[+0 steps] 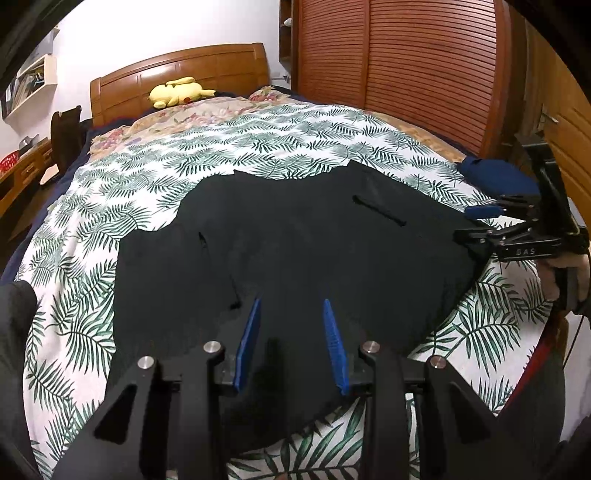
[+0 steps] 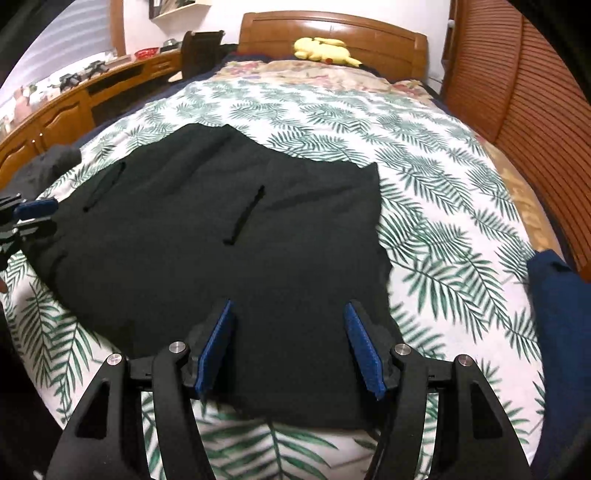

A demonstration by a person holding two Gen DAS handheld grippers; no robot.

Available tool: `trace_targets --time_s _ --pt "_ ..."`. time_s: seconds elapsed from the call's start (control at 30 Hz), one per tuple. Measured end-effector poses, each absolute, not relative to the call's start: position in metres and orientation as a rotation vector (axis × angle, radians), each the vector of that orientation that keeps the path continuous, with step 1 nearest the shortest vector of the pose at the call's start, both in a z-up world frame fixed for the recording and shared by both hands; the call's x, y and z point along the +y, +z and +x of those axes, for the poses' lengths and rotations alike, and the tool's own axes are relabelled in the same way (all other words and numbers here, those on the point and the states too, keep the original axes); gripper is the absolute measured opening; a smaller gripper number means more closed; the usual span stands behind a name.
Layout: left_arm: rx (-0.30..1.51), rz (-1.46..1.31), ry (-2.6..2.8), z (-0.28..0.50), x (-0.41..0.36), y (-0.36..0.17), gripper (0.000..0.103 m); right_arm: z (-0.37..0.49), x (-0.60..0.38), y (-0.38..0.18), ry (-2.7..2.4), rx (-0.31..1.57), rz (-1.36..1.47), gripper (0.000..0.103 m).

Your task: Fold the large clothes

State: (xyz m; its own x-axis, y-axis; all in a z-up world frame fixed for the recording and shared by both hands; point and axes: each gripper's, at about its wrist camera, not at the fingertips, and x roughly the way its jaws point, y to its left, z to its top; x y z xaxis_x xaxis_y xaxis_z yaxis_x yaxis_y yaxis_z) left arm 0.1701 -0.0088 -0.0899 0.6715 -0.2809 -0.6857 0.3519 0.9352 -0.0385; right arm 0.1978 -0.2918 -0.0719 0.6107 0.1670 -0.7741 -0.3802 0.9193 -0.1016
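A large black garment [image 1: 295, 236] [image 2: 229, 236] lies spread flat on the leaf-patterned bedspread [image 1: 207, 147] [image 2: 443, 192], with two black drawcords on top. My left gripper [image 1: 291, 306] hovers over the garment's near edge, open, with only the flat cloth showing below the gap between its blue pads. My right gripper [image 2: 290, 304] is open wider over the garment's near right part, nothing pinched. In the left wrist view the right gripper [image 1: 467, 223] sits at the garment's right edge. In the right wrist view the left gripper [image 2: 51, 216] is at the garment's left edge.
A navy cloth [image 1: 495, 177] [image 2: 557, 314] lies at the bed's right side. A yellow plush toy [image 1: 181, 92] [image 2: 325, 50] rests by the wooden headboard [image 2: 332, 29]. A slatted wardrobe [image 1: 406, 55] stands right of the bed, a wooden desk [image 2: 74, 103] to its left.
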Motion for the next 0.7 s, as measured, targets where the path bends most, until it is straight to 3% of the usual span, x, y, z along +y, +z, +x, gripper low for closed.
trace_targets --time_s 0.47,0.7 --pt "0.805 0.106 -0.31 0.153 0.005 -0.111 0.034 0.191 -0.335 -0.092 0.218 0.922 -0.193 0.063" --pt "0.843 0.101 -0.298 0.156 0.011 -0.125 0.034 0.189 -0.341 -0.112 0.207 0.965 -0.179 0.071"
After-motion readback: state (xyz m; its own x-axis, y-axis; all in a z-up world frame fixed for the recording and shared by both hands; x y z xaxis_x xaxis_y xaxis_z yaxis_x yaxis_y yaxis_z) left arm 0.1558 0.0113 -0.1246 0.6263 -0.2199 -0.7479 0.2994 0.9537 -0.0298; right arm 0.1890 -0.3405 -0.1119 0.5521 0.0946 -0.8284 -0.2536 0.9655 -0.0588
